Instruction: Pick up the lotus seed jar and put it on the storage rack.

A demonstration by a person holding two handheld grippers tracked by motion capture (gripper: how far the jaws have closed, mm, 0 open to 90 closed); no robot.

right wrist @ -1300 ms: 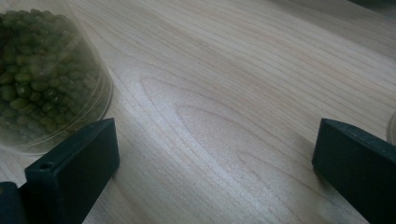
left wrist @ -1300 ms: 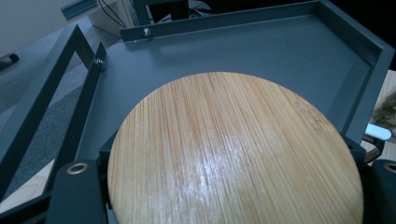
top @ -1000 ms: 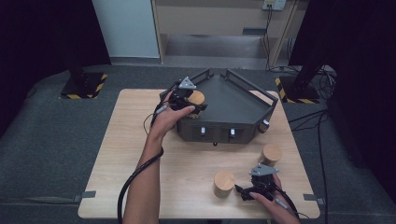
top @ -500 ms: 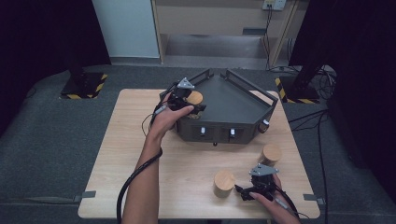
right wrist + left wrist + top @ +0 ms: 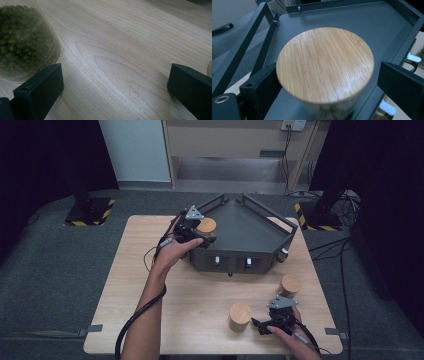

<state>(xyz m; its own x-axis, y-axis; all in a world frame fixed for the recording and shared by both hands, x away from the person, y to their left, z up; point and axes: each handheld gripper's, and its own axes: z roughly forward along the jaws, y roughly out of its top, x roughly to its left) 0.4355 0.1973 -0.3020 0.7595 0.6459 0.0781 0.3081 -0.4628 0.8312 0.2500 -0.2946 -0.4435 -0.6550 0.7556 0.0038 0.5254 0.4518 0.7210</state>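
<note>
Fingers (image 5: 257,95) of the left gripper (image 5: 196,231) have just been opened wide around the bamboo-lidded jar (image 5: 325,64), set at the dark tray's (image 5: 250,227) left corner. Right gripper (image 5: 260,325) fingers are spread, unloaded, on the worktop (image 5: 200,300).

open gripper (image 5: 115,85), green-bean jar (image 5: 23,42), wooden table (image 5: 130,37)

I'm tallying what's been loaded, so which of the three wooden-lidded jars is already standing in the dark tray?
The jar at the tray's left corner, between the left claw's open jaws. The other two jars stand on the wooden table near the right claw.
</note>
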